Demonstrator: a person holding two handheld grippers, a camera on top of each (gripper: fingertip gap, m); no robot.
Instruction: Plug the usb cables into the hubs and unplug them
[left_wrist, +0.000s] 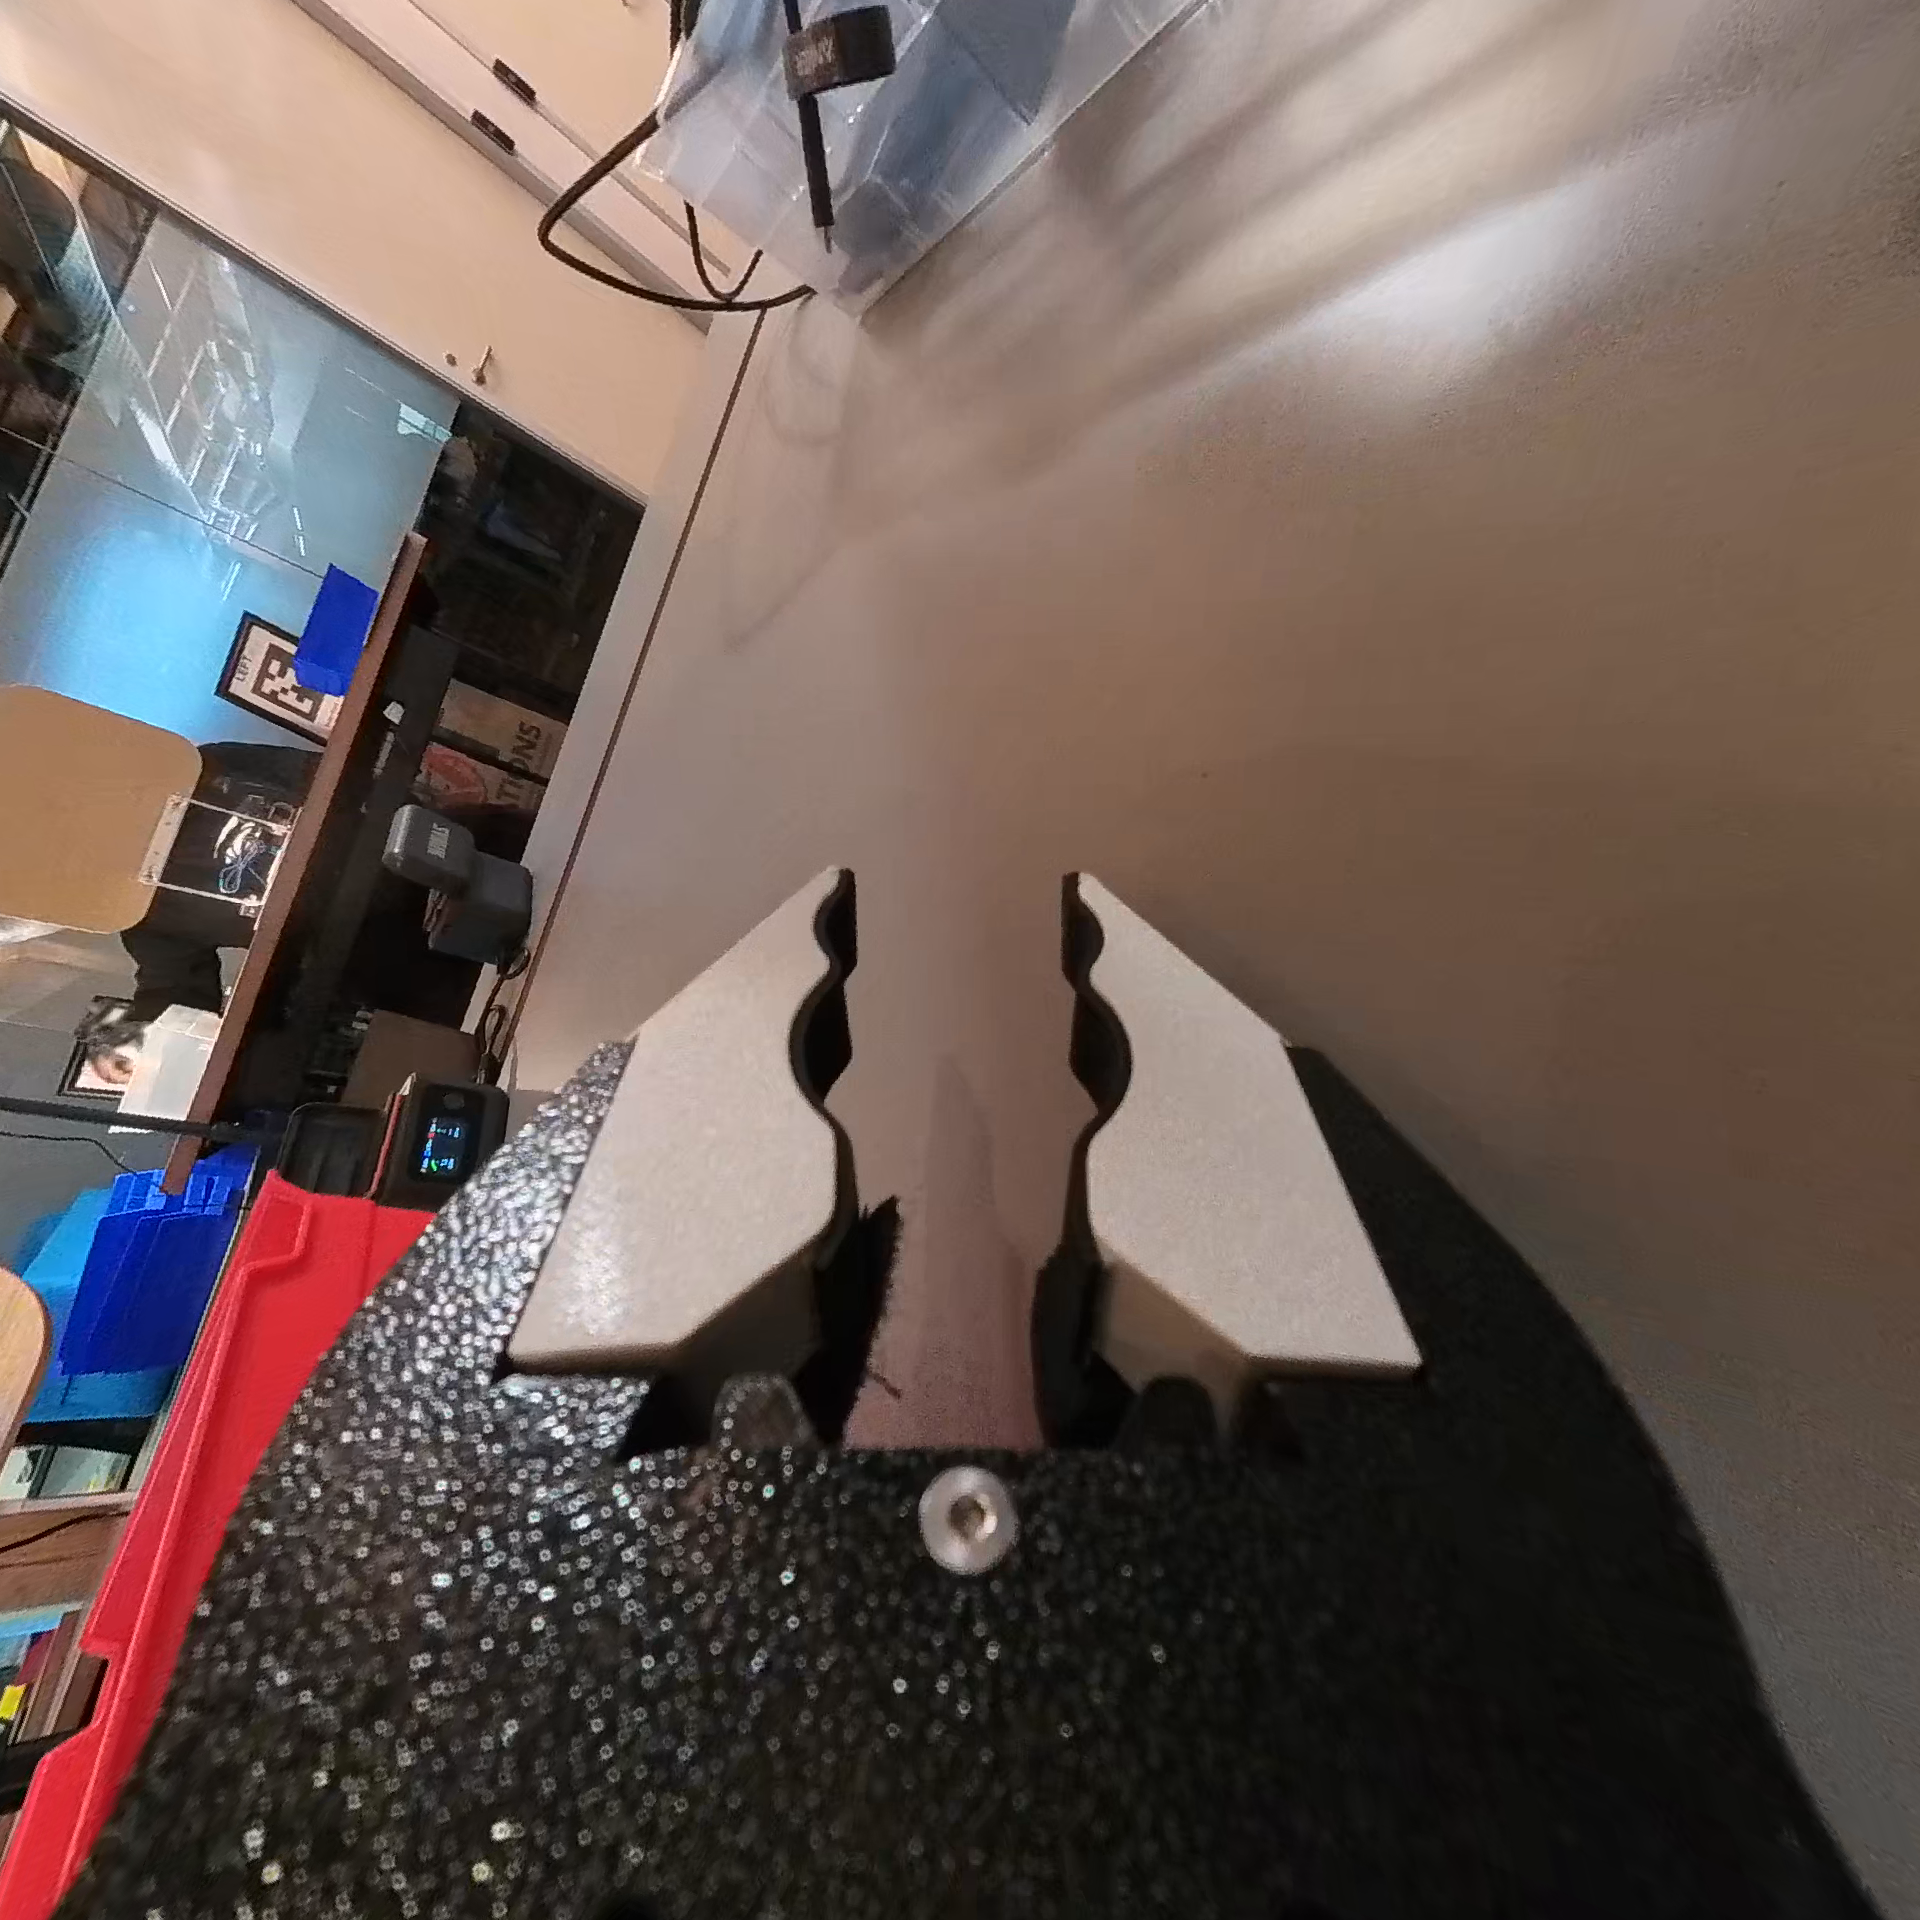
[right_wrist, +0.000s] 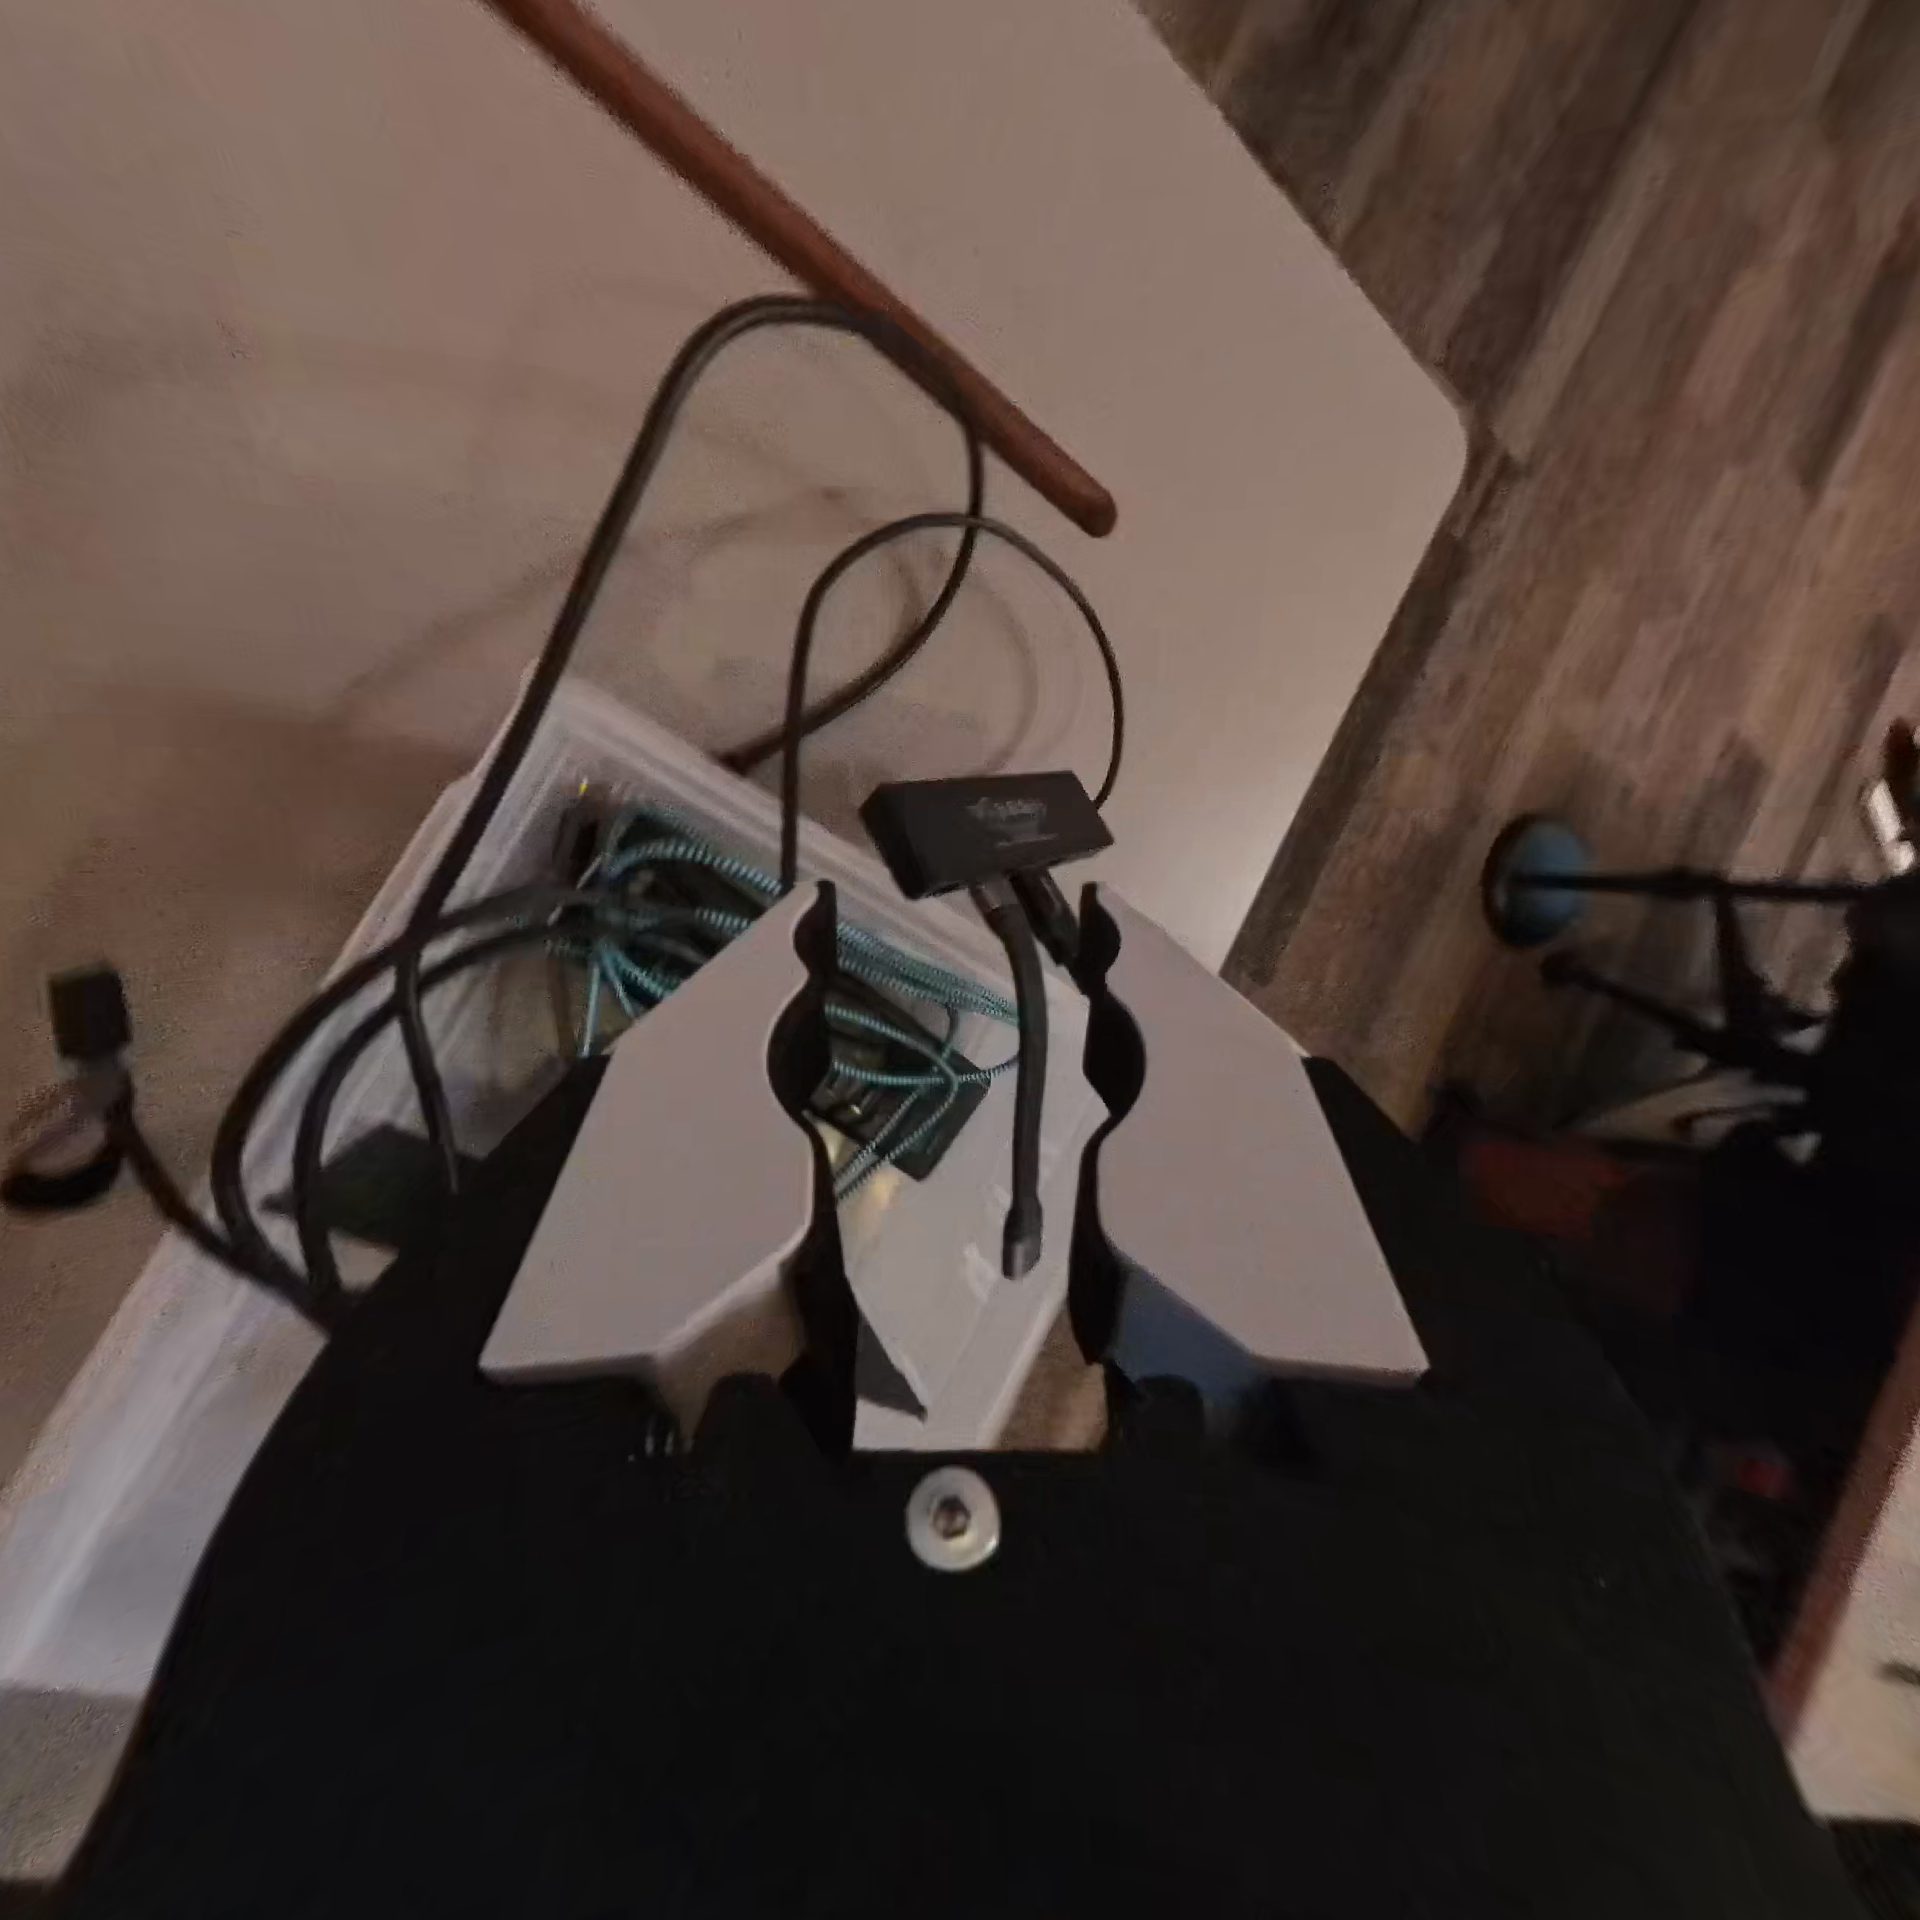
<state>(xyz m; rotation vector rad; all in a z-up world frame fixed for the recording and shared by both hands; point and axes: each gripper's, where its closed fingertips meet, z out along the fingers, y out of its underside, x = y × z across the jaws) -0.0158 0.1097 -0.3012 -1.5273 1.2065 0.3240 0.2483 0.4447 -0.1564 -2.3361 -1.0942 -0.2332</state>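
Observation:
My right gripper (right_wrist: 956, 896) is open and empty, hovering over a clear plastic bin (right_wrist: 540, 748) on the beige table. Just beyond its tips is a black USB hub (right_wrist: 987, 826) with two cables plugged in. One short grey cable (right_wrist: 1023, 1081) hangs down between the jaws; the other plug touches the right finger. I cannot tell what supports the hub. Teal braided cables (right_wrist: 675, 925) and black cables (right_wrist: 312, 1091) fill the bin. My left gripper (left_wrist: 958, 888) is open and empty over bare table, far from the bin (left_wrist: 914, 177) and hub (left_wrist: 836, 47).
A small black adapter (right_wrist: 88, 1013) lies on the table left of the bin. A brown strip (right_wrist: 831, 260) runs across the table. Wood floor (right_wrist: 1662, 416) and a black stand (right_wrist: 1683, 935) lie past the table's right edge. A red part (left_wrist: 208, 1455) and blue bins (left_wrist: 135, 1299) stand beside the left gripper. The tips of one gripper are about 45 cm away from the tips of the other.

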